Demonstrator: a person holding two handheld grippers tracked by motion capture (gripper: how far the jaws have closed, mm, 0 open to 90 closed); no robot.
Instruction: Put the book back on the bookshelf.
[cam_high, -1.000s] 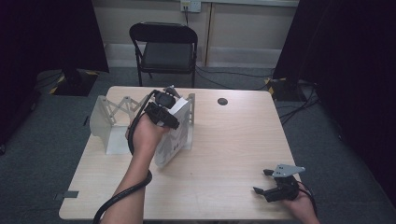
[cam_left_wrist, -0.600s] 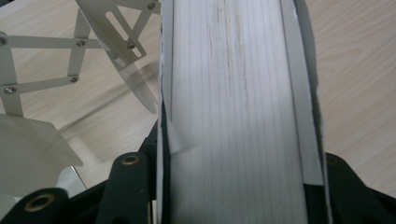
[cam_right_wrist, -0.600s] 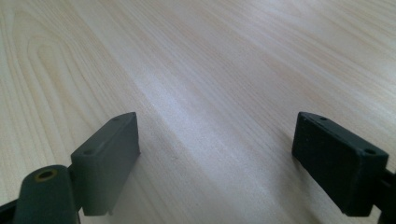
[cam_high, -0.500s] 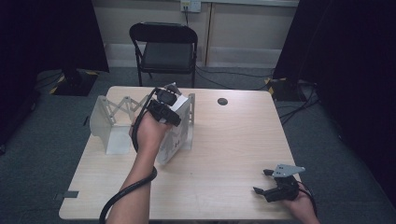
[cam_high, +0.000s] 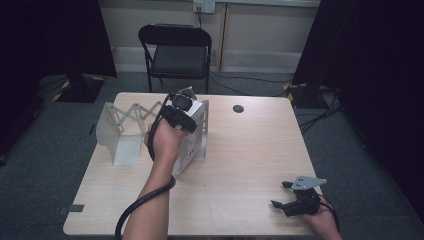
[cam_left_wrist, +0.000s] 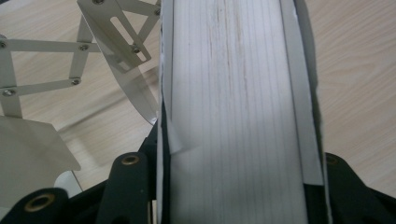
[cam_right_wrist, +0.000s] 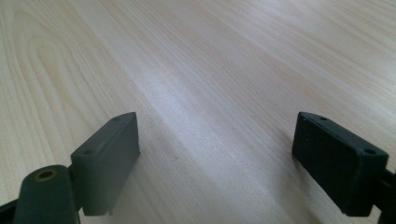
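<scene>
The left gripper (cam_high: 186, 111) is clamped on a thick white book (cam_left_wrist: 233, 116): in the left gripper view its two black jaws press against the book's covers on either side, with the grey-white page block running straight up the middle between them. The book stands upright on edge on the pale wooden table (cam_high: 240, 165), and in the high view it sits at the right end of a white metal expanding book rack (cam_high: 122, 132), just beside the rack's upright end plate (cam_high: 201, 131). The rack's scissor lattice (cam_left_wrist: 74, 60) stretches away to the book's left, with the rack's other end plate well apart.

The relation that matters: the book's long axis runs along the jaws, away from the hand, and the open bay of the rack lies to the left of the book as the high view shows it. Any sliding or settling of the book would probably go that way, and the left hand, already on it, is far nearer than the other.

The right gripper (cam_high: 292, 199) rests on the table near its front right corner, well apart from book and rack, its jaws spread wide with nothing but bare wood (cam_right_wrist: 210, 70) between them
</scene>
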